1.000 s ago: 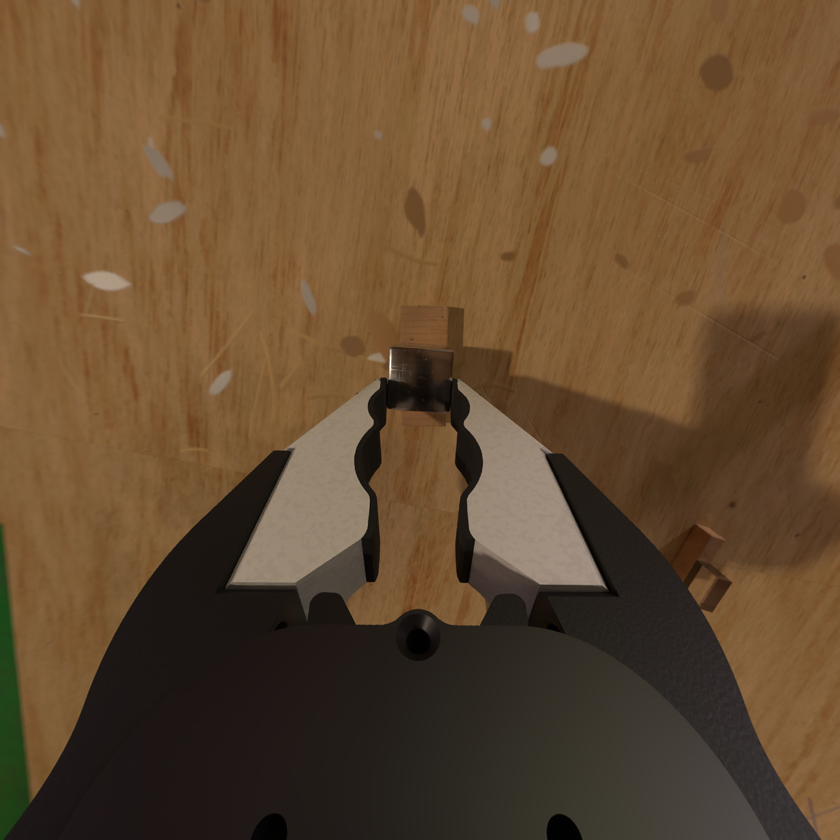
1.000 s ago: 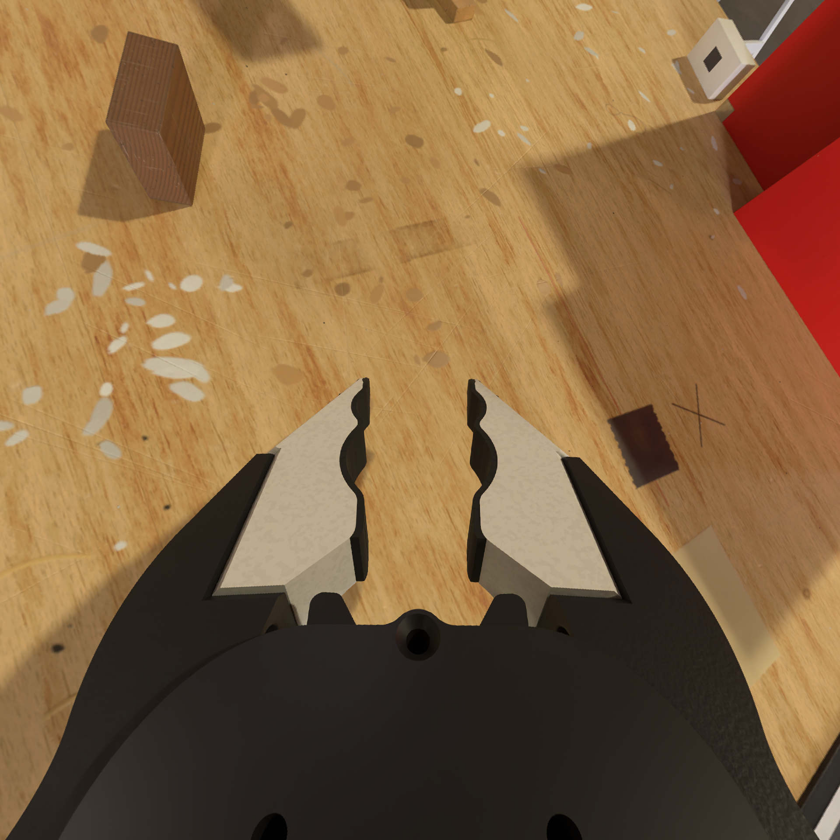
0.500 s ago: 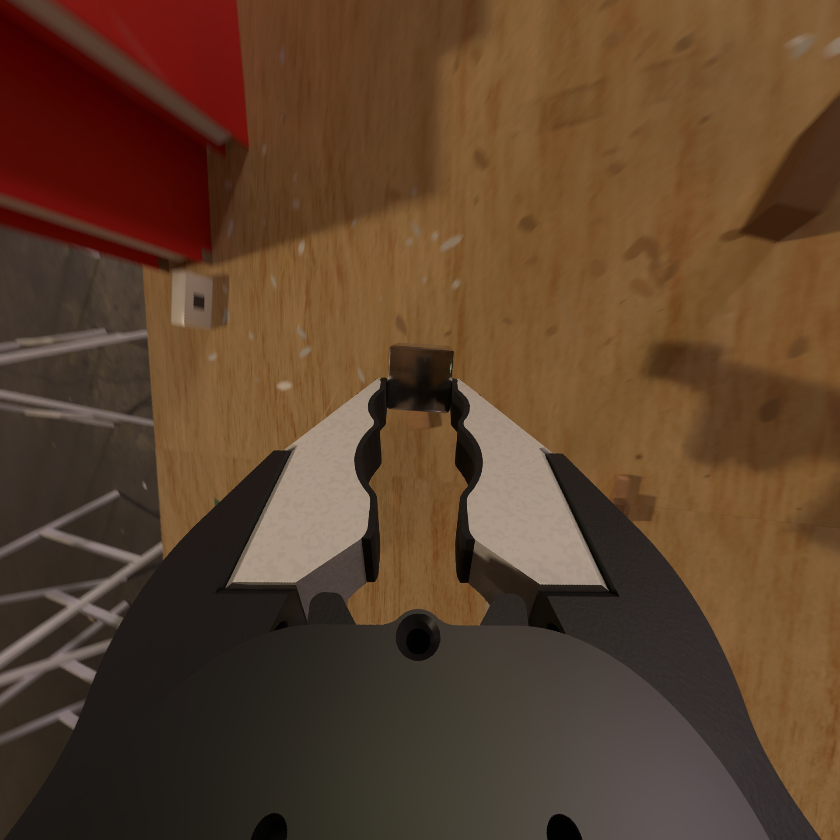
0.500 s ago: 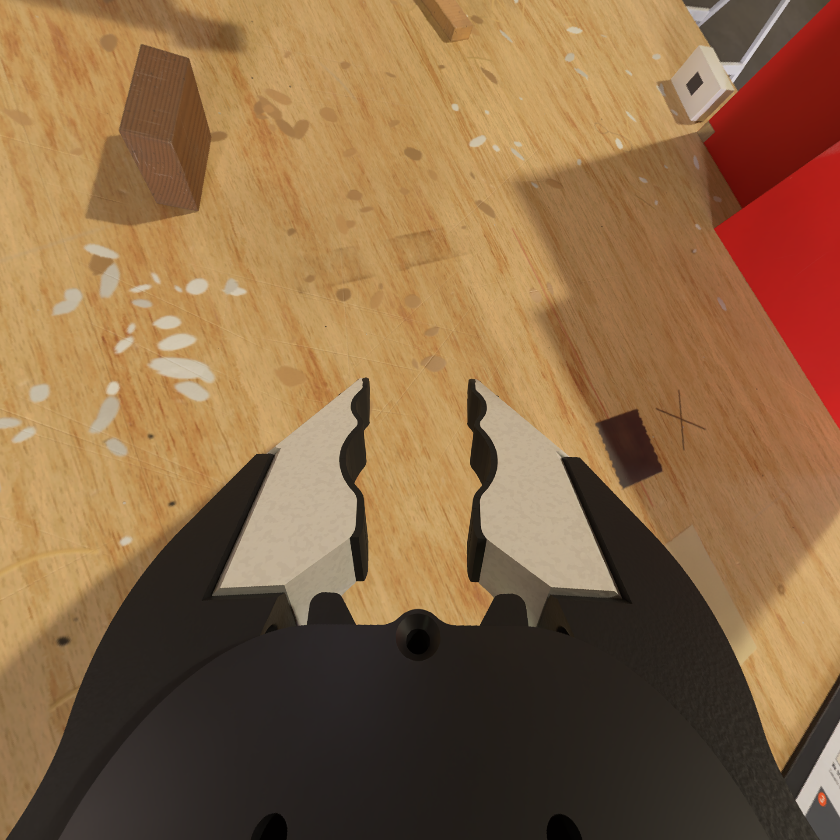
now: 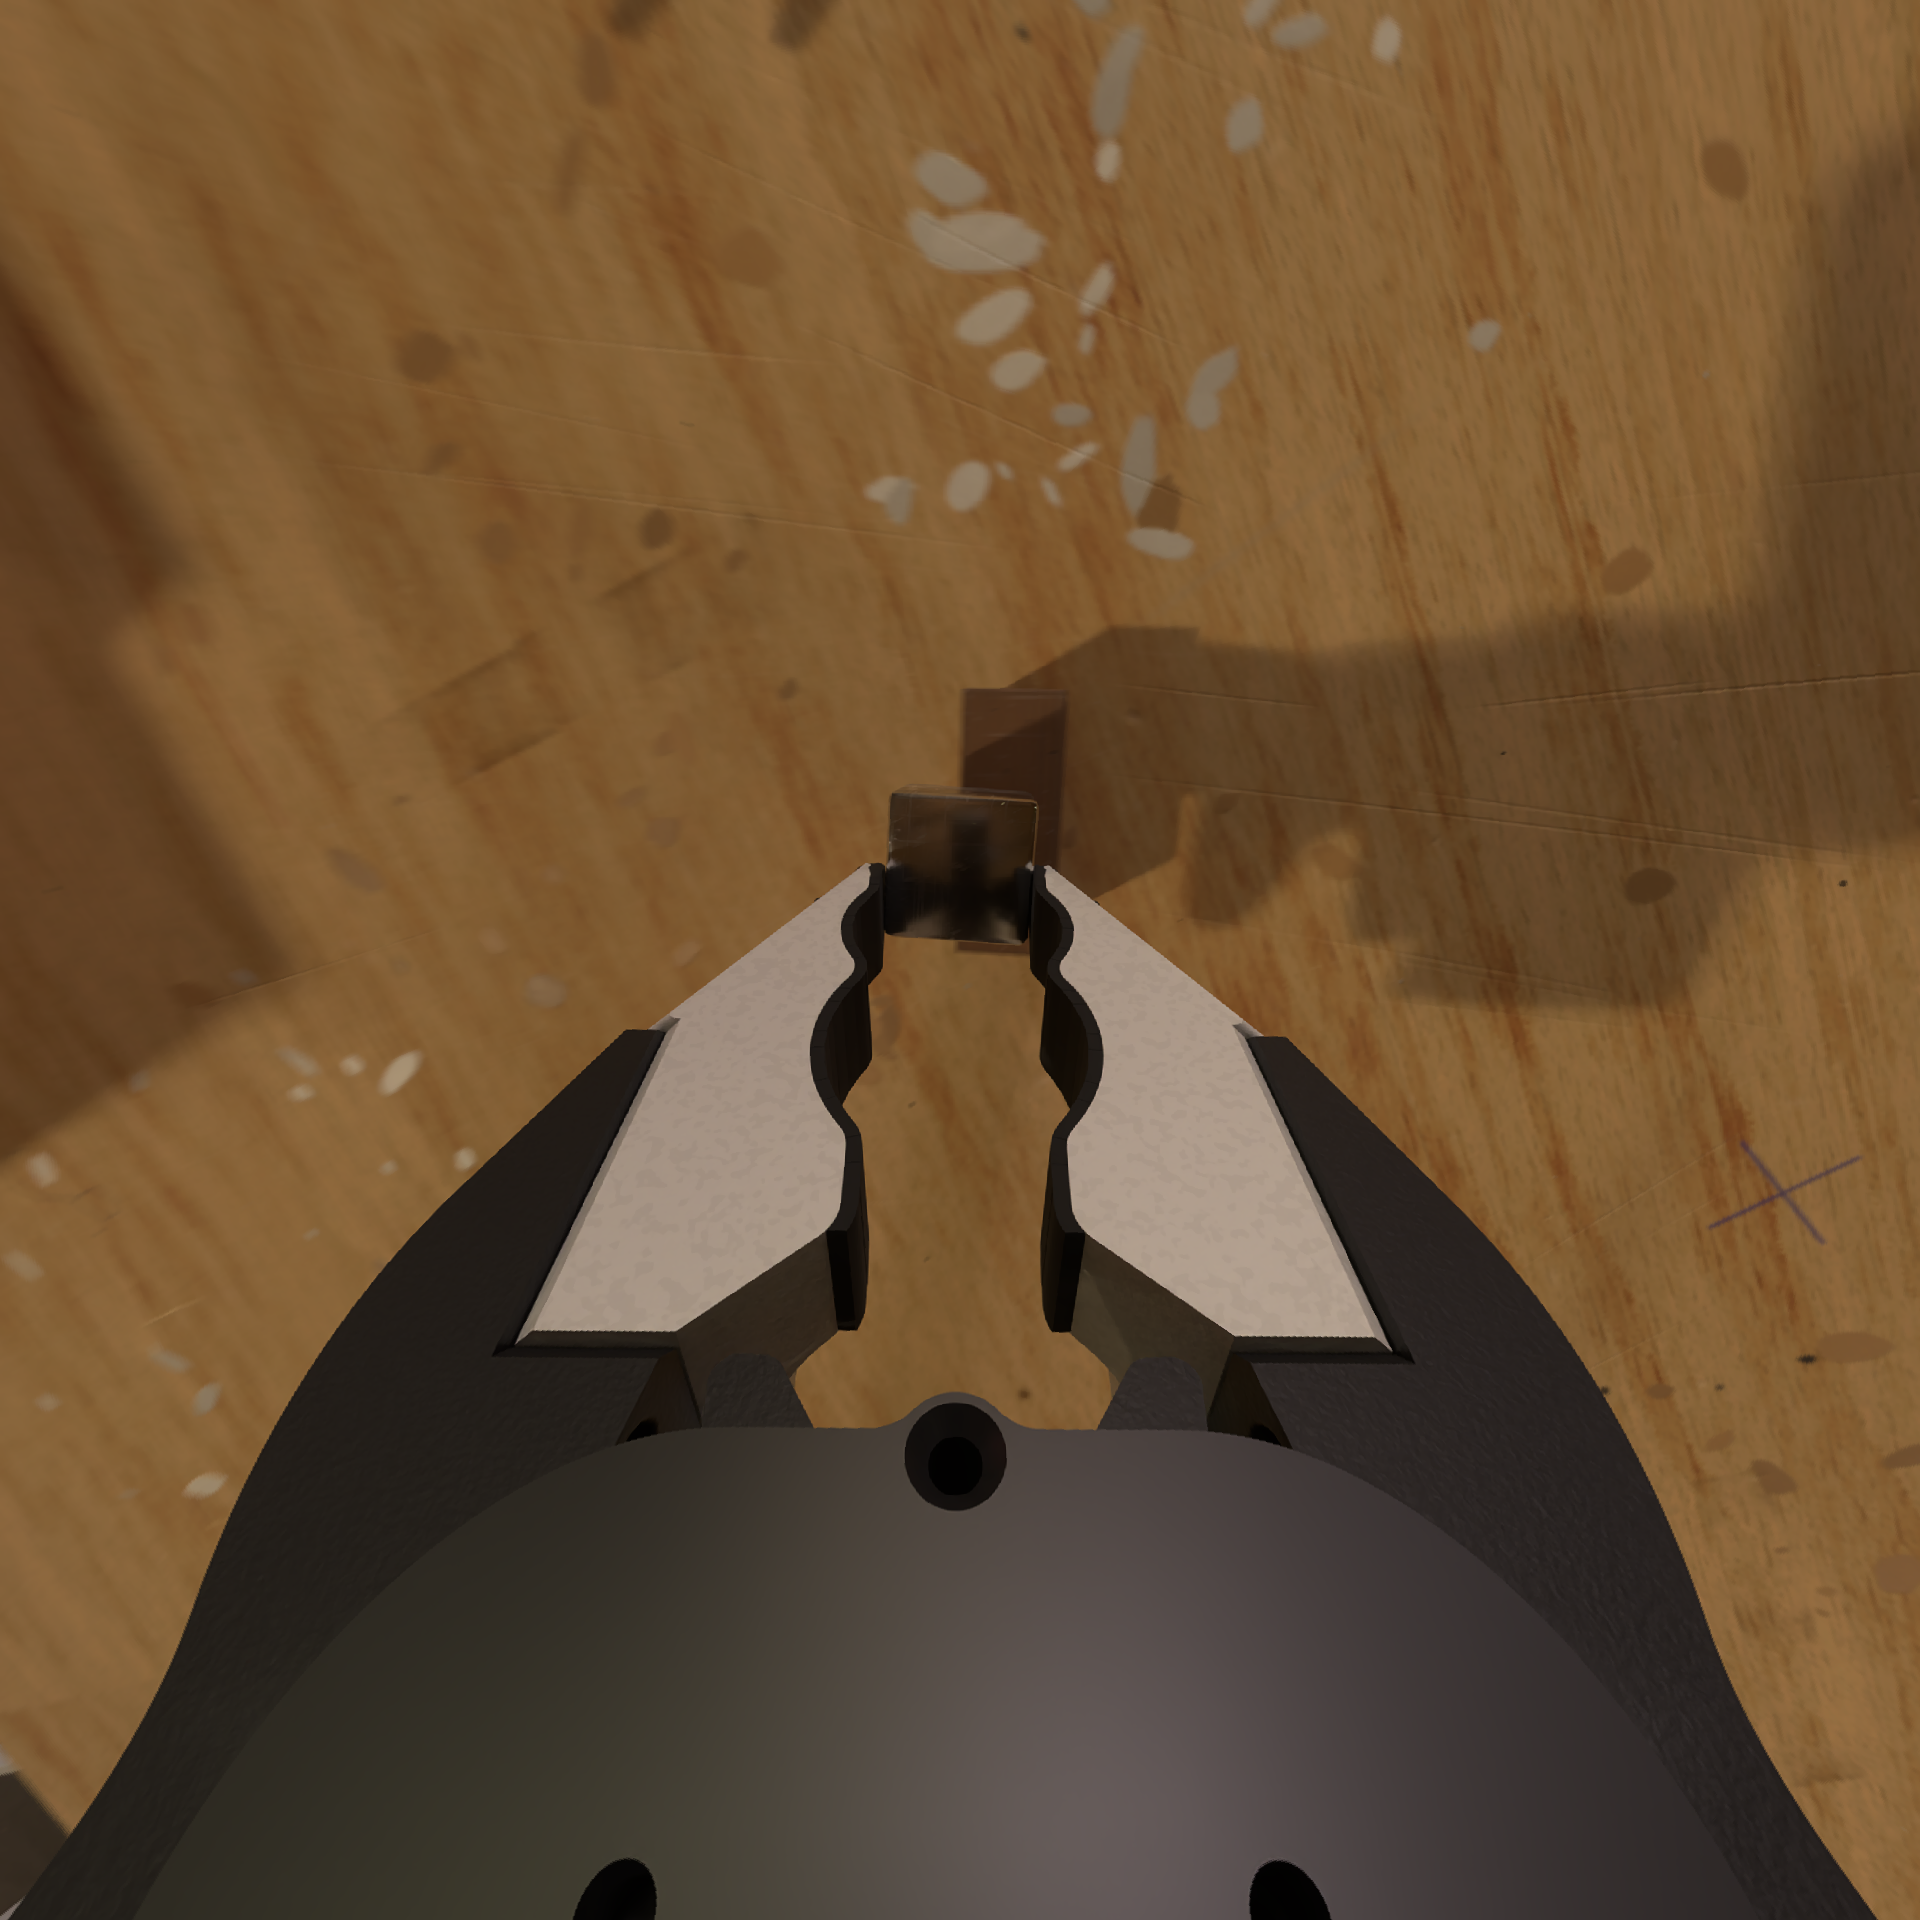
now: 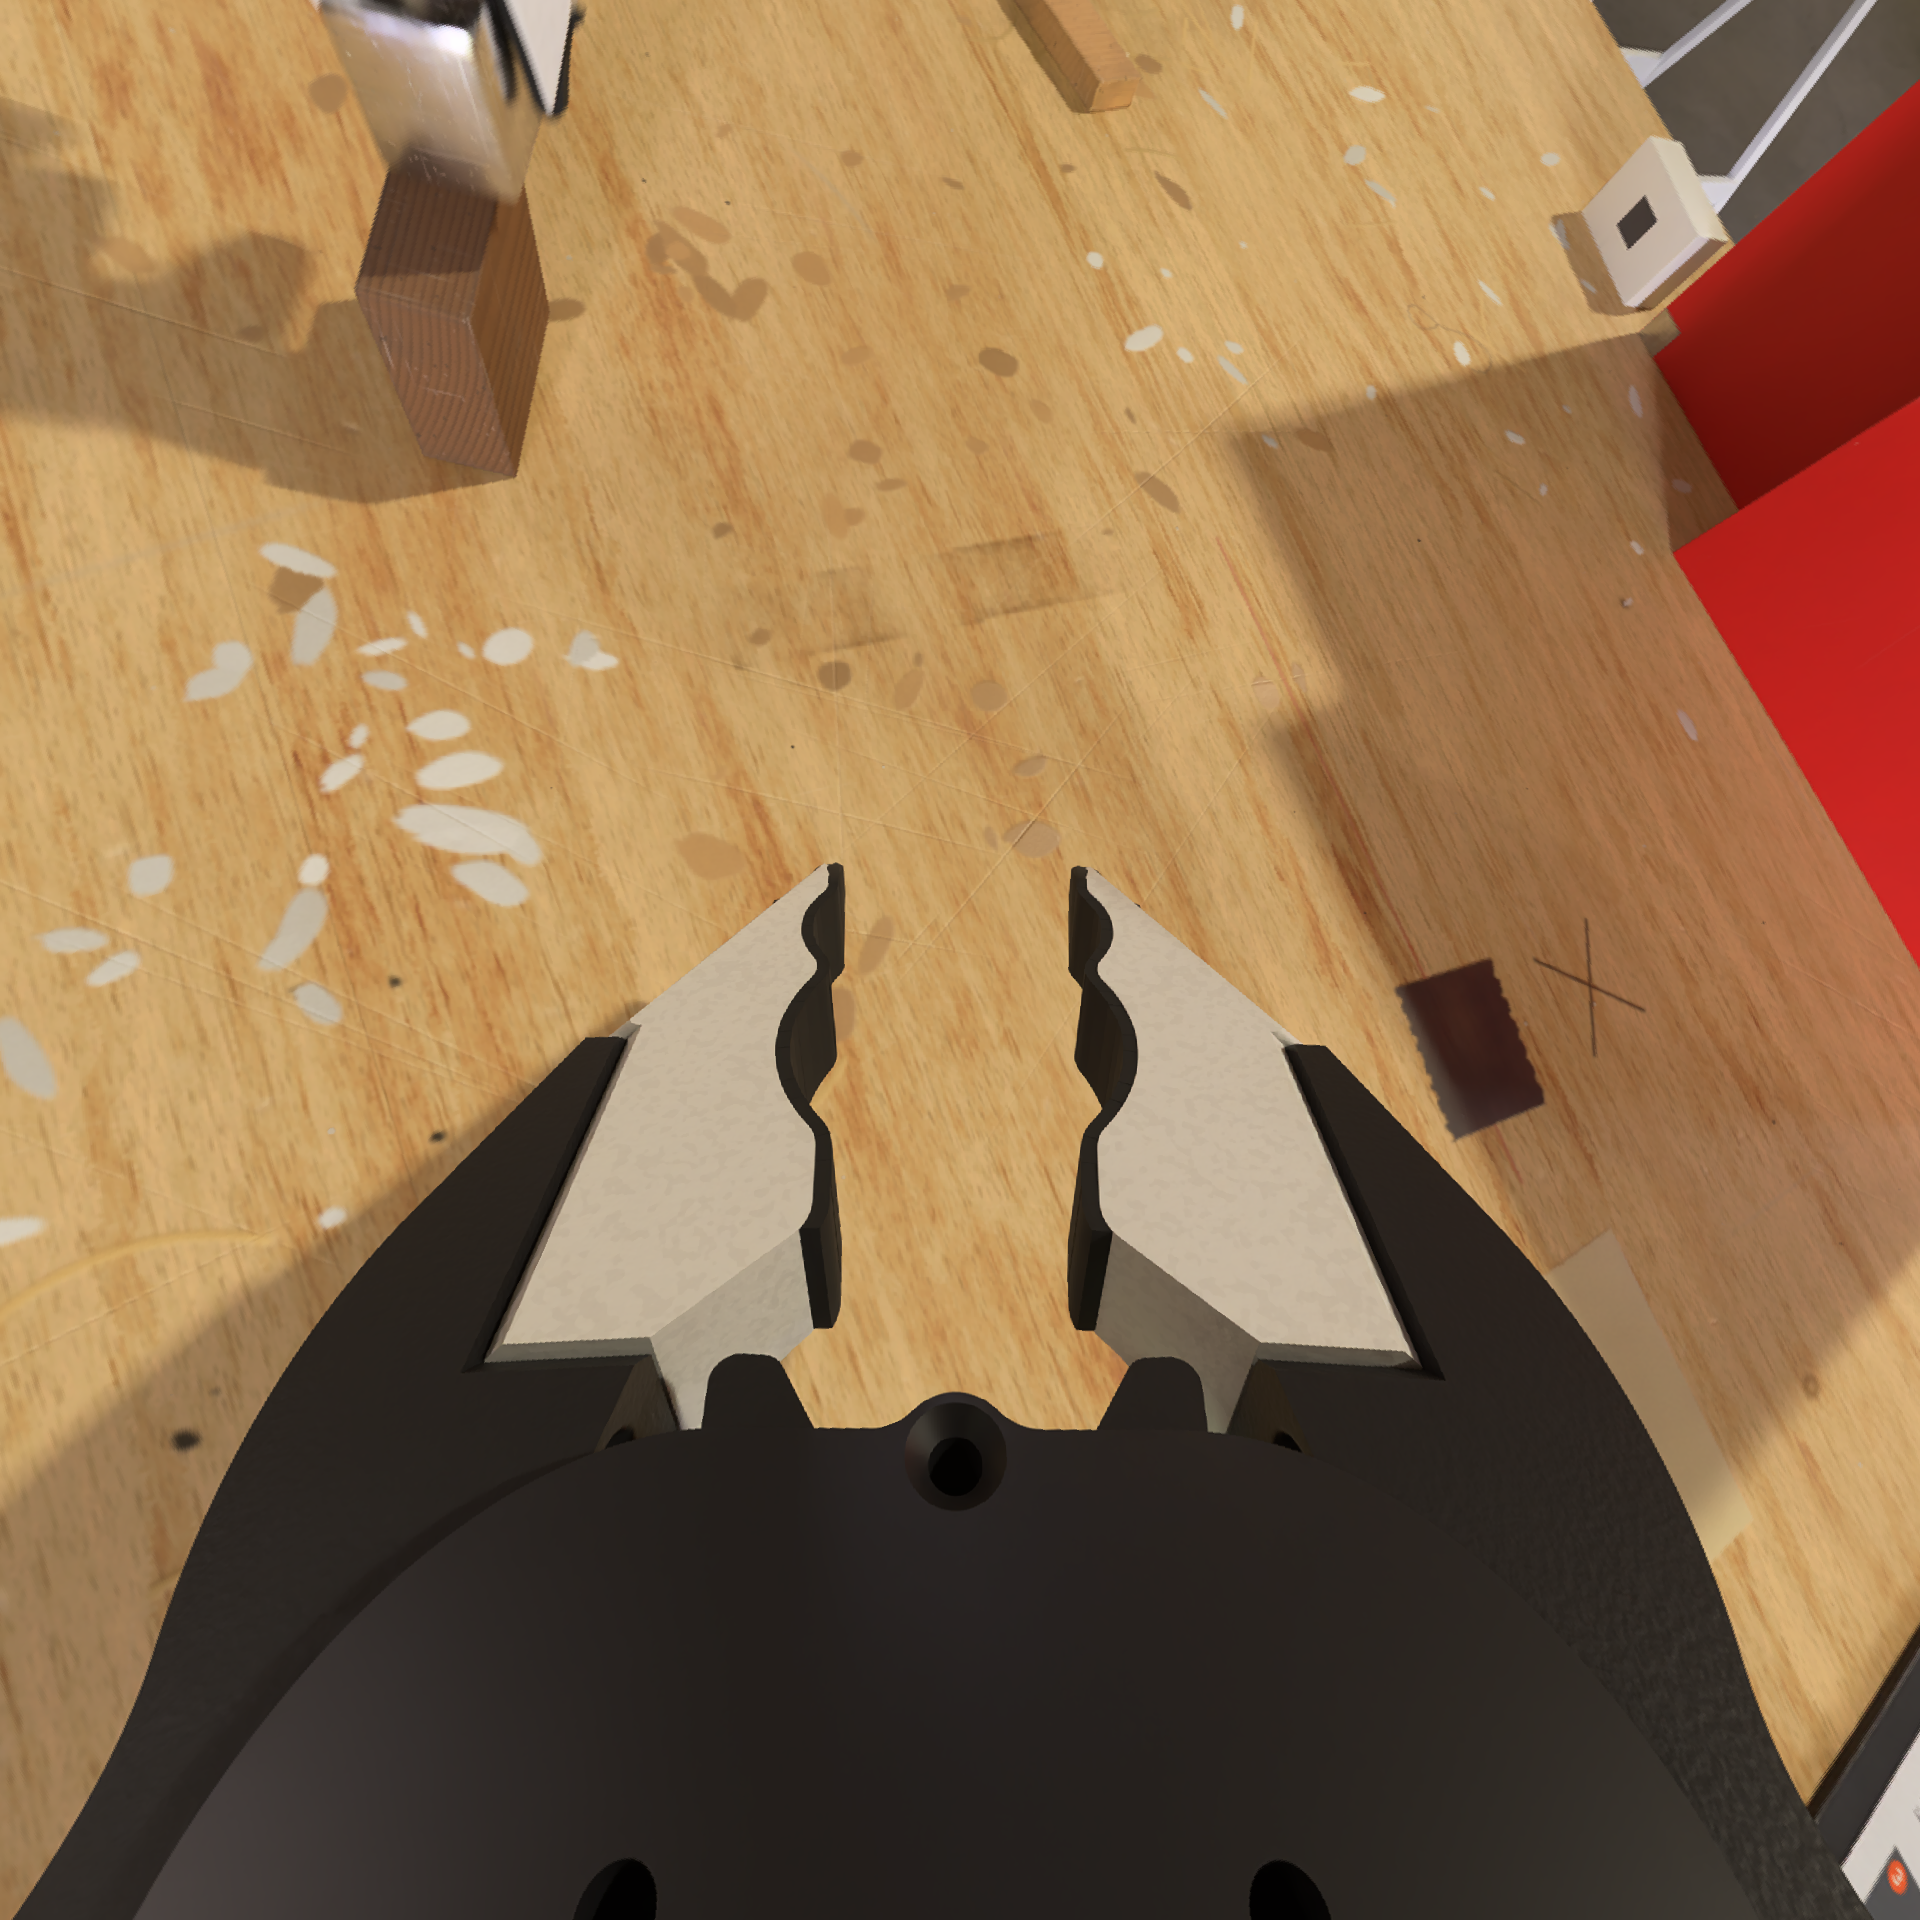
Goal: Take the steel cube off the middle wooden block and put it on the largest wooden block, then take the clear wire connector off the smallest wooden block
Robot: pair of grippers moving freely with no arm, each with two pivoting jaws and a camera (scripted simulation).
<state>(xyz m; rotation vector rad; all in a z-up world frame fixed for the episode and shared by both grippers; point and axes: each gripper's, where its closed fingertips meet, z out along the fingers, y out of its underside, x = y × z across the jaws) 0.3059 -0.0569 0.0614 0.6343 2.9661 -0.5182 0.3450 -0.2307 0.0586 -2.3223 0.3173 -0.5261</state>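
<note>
My left gripper [image 5: 958,878] is shut on the steel cube [image 5: 961,871] and holds it in the air just above and in front of the dark brown largest wooden block [image 5: 1016,750]. In the right wrist view the same cube [image 6: 442,88] hangs over that tall block [image 6: 457,322] at the top left, still held between the left gripper's fingers [image 6: 540,42]. My right gripper [image 6: 954,894] is open and empty above bare wood. A lighter wooden block [image 6: 1075,57] lies at the top edge. The clear wire connector is not in view.
The wooden tabletop [image 6: 1039,468] bears pale paint flecks. A small dark ridged pad [image 6: 1470,1044] lies beside a pencilled cross [image 6: 1590,987] at the right. A white square box [image 6: 1642,223] and red panels [image 6: 1829,436] stand along the right edge.
My left gripper swung with the steel cube from near the table's edge to over the largest block. The cube now shows in the right wrist view. My right gripper barely moved.
</note>
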